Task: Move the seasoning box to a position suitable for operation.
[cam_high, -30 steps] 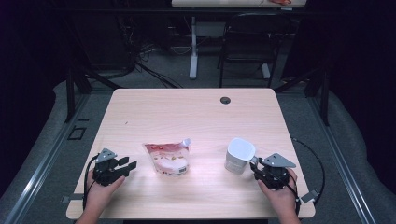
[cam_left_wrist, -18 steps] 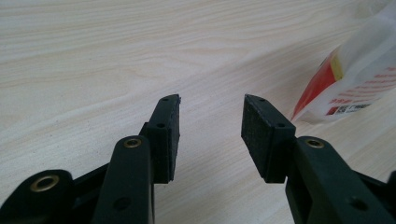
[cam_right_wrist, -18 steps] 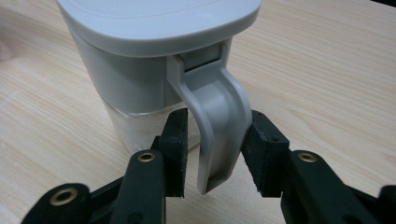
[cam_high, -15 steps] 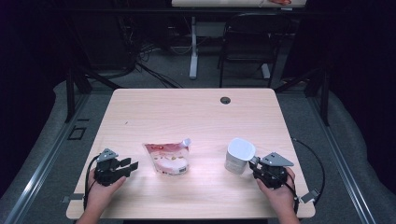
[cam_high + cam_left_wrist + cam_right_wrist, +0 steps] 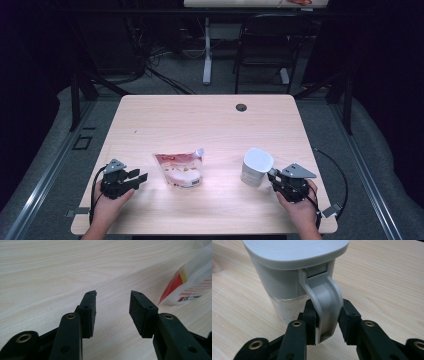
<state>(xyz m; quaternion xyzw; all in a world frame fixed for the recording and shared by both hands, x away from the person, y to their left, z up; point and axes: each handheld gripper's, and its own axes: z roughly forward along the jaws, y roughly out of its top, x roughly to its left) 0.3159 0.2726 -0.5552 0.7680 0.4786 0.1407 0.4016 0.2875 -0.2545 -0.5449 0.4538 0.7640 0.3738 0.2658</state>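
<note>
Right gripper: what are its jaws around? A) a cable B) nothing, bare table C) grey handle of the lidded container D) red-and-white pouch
C: in the right gripper view the right gripper has its black pads on both sides of the grey plastic handle of the grey-lidded clear container.

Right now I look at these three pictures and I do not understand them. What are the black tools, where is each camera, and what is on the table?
A person sits at a wooden table and holds a pair of black tongs in each hand. One camera looks down from above; the other two ride on the tongs and look along their jaws. On the table lie a red and white pouch and a grey-lidded jug. The left tongs are open, with nothing between the jaws, and the pouch lies off to one side. The right tongs have just been closing on the jug's handle, and the pads now sit against both of its sides.
</note>
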